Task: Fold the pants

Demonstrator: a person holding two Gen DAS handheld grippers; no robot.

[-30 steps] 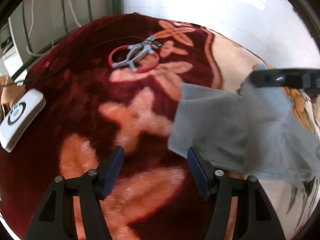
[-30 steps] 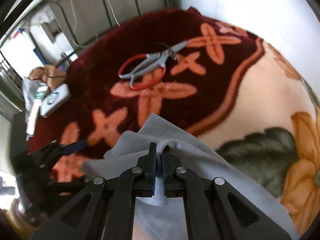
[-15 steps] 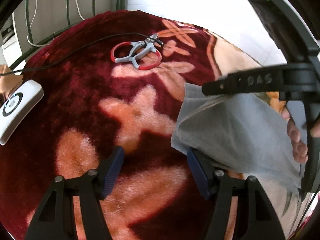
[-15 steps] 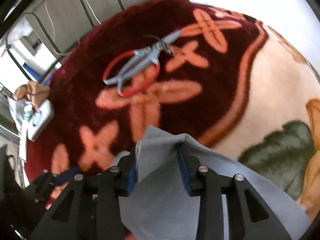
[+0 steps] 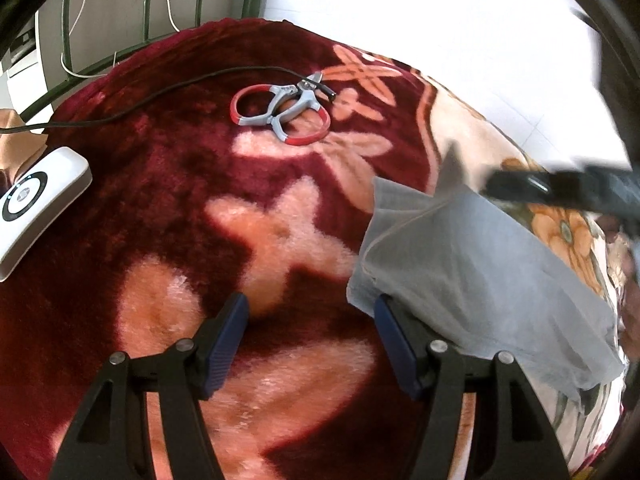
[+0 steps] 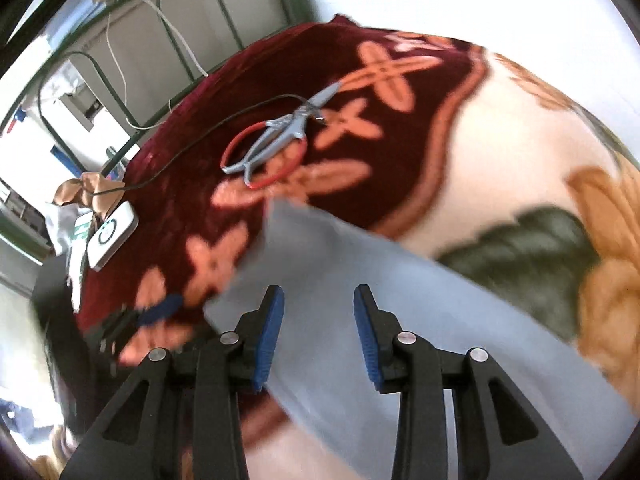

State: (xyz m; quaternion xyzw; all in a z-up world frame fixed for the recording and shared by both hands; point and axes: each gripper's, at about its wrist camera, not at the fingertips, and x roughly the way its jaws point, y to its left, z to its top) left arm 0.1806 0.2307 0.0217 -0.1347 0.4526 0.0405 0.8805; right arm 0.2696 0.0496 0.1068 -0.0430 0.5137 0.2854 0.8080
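**Fold laid down, both my grippers off the cloth**

My right gripper (image 6: 319, 332) stands with its 2 blue pads apart and nothing pinched between them; the grey pants (image 6: 420, 320) lie flat below it, running from the centre of my right view toward 4 o'clock. My left gripper (image 5: 310, 344) is spread wide over bare blanket (image 5: 160, 184), holding nothing. The near corner of the pants (image 5: 480, 280) just meets its right pad at about 4 o'clock of that view, but I cannot tell whether they truly touch.

In the left view the pants show at least 2 layers: an upper sheet over a lower edge at the left corner. I judge that 1 fold is already made and released. The bundle is a long strip, so I reckon at least 1 more fold and some smoothing remain; the far end is out of view, so I cannot say more.

The scissors (image 5: 282, 110) at 12 o'clock and the white device (image 5: 36, 204) at 9 o'clock sit well apart from the cloth.
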